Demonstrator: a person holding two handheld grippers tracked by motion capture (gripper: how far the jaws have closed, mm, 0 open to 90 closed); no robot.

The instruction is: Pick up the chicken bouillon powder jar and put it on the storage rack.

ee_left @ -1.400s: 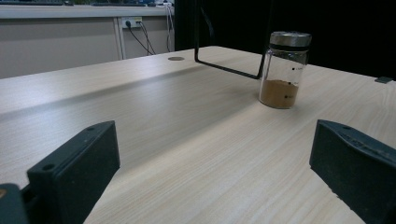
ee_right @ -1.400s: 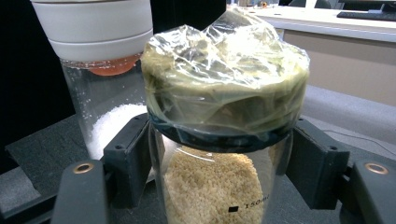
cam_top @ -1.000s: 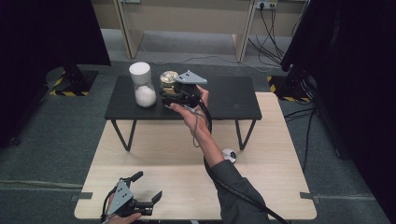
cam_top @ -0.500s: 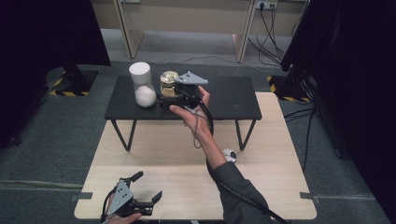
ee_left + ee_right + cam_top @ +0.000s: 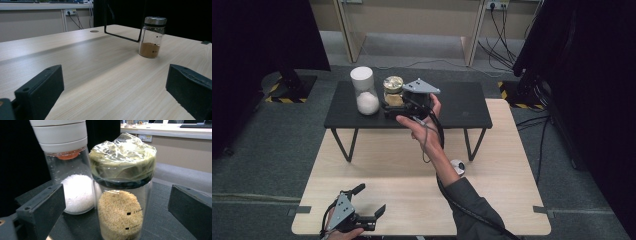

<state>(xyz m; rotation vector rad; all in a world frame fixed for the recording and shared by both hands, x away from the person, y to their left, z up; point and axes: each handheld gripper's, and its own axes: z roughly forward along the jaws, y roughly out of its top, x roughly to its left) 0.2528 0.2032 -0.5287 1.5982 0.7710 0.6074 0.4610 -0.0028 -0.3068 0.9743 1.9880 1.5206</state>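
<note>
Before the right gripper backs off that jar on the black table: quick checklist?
1. Right gripper jaws clear of the grain jar: ok, just been opening, jar between them, pads off the glass.
2. Grain jar upright on the black table: ok.
3. Plastic wrap over its lid intact: cannot tell.
4. White-capped jar close beside it, watch the withdrawal: not ok.
5. Left gripper open, idle on the wooden table: ok.

Right gripper (image 5: 394,106) jaws just opened; left gripper (image 5: 367,206) agape.

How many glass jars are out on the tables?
3. A white-lidded jar and a film-covered jar stand side by side on the black table; a brown-powder jar stands on the wooden table.
</note>
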